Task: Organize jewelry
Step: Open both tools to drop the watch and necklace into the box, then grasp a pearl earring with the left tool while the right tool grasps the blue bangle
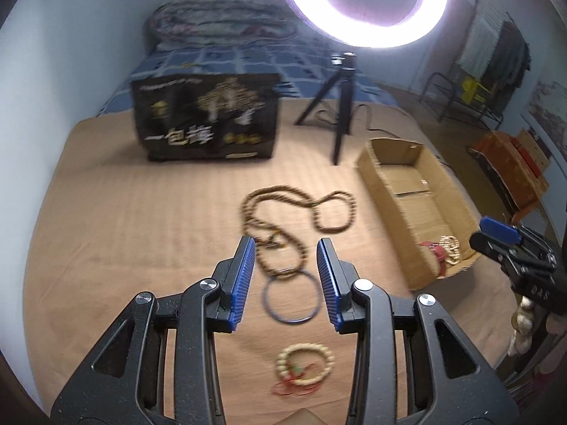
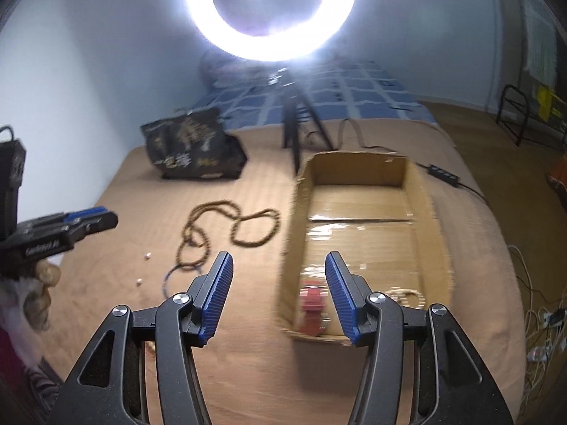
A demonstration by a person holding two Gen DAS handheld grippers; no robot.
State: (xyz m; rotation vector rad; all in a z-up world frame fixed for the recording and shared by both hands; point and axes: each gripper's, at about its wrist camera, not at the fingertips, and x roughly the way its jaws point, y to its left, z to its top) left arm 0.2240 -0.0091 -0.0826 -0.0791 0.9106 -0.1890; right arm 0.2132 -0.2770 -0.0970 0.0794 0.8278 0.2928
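Observation:
My left gripper [image 1: 286, 246] is open and empty above a long brown bead necklace [image 1: 283, 209] and a blue bangle [image 1: 290, 299] on the tan bedcover. A cream bead bracelet with red cord [image 1: 304, 368] lies nearer to me. My right gripper [image 2: 279, 262] is open and empty over the near left corner of an open cardboard box [image 2: 421, 191]. In the box lie a red bracelet [image 2: 313, 301] and a cream bead bracelet [image 2: 407, 295]. The necklace [image 2: 219, 226] and the bangle [image 2: 170, 276] also show in the right wrist view.
A black printed bag [image 1: 205, 117] stands at the back left, a ring light on a black tripod [image 1: 340, 106] behind the box. Two small white beads [image 2: 147, 255] lie left of the necklace. Cables [image 2: 531, 304] hang off the bed's right edge.

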